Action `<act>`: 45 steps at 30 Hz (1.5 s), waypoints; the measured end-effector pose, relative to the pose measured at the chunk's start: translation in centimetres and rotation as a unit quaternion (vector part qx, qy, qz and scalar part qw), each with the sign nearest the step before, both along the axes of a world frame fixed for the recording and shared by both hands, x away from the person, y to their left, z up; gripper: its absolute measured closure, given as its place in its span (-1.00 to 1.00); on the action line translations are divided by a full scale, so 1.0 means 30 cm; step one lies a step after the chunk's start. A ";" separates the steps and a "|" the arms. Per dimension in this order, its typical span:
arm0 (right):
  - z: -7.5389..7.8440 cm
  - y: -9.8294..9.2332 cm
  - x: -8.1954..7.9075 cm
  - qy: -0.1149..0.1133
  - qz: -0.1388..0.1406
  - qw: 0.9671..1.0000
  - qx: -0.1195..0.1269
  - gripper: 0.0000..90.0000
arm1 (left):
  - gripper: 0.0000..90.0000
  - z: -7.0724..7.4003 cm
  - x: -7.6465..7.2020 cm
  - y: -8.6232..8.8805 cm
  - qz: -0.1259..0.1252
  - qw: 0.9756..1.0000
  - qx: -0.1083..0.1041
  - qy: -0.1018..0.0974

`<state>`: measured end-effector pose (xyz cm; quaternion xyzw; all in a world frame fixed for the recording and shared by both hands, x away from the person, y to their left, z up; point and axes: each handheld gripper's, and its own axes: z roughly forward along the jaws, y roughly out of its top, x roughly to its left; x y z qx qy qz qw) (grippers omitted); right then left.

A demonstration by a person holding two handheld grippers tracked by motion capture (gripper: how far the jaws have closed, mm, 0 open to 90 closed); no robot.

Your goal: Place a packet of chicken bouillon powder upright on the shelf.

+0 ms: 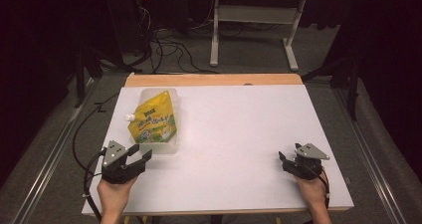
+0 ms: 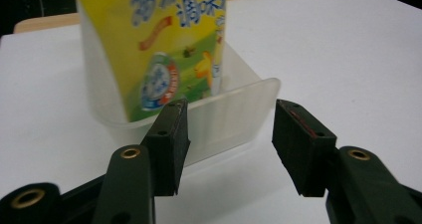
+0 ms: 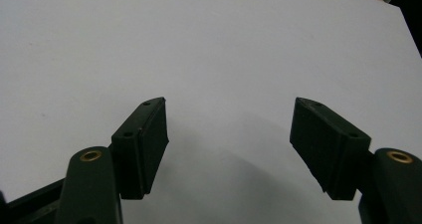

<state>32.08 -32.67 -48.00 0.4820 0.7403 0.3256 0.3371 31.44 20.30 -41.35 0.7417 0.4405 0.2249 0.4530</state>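
Observation:
A yellow spouted pouch (image 1: 153,118) with a white cap leans in a clear plastic container (image 1: 168,145) at the table's left. My left gripper (image 1: 141,152) sits just in front of the container's near end, open. In the left gripper view the pouch (image 2: 174,45) stands in the container (image 2: 244,109) beyond the jaws, and my left gripper (image 2: 229,137) has nothing between its pads. My right gripper (image 1: 288,153) rests at the table's near right, far from the container. It is open over bare white tabletop in the right gripper view (image 3: 229,134).
The white table top (image 1: 239,129) has a wooden strip (image 1: 214,79) along its far edge. Black cables (image 1: 169,47) and a white stand's legs (image 1: 215,35) are on the floor beyond. A cable (image 1: 79,134) trails off the table's left side.

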 end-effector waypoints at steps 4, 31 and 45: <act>0.000 0.000 -0.001 0.000 0.000 1.000 0.001 -0.30 | 0.08 -0.020 0.003 -0.047 -0.016 1.000 0.006 0.006; 0.001 -0.002 -0.002 -0.001 0.001 1.000 0.000 -0.30 | 0.05 -0.113 0.051 -0.315 -0.089 0.996 0.008 0.016; 0.001 -0.001 -0.001 0.001 -0.001 1.000 0.002 -0.30 | 0.00 -0.196 0.093 -0.425 -0.100 0.995 0.019 0.004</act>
